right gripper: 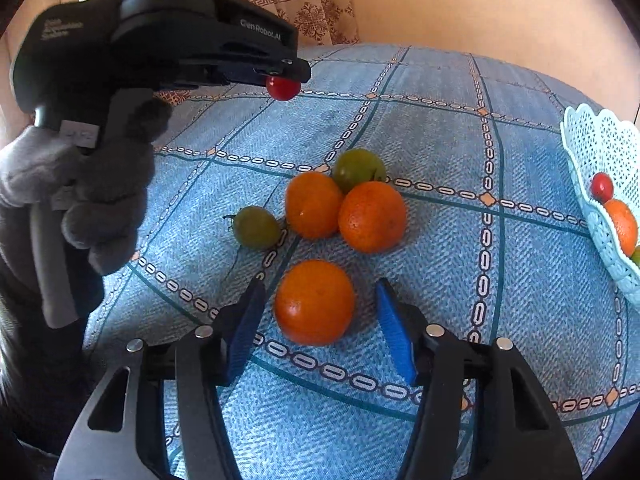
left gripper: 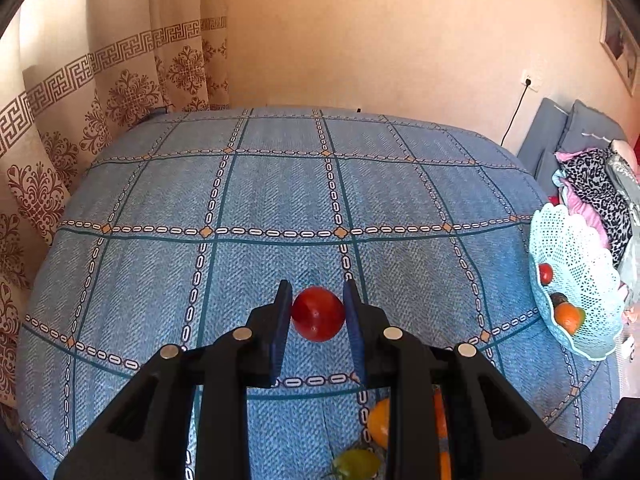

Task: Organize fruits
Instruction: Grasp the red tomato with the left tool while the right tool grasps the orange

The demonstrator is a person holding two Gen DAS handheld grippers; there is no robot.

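**Meanwhile, one tomato lifted, one orange lined up**

Leftmost, the left tongs (left gripper: pixel 317 312) were closed on a small red tomato (left gripper: pixel 318 313), pinched at its sides and held clear above the blue checked surface (left gripper: pixel 256 196), probably so it could travel across to the basket. Below, loose fruit lay in a cluster: a green tomato (right gripper: pixel 256 227), two oranges touching each other, another green one behind. Nearer, the right tongs (right gripper: pixel 320 320) stood spread wide with the nearest orange (right gripper: pixel 314 302) between the blue pads (right gripper: pixel 394 338), neither touching it, apparently framed for a grasp. At the far right sat the pale lattice basket (right gripper: pixel 592 140), already holding some fruit.
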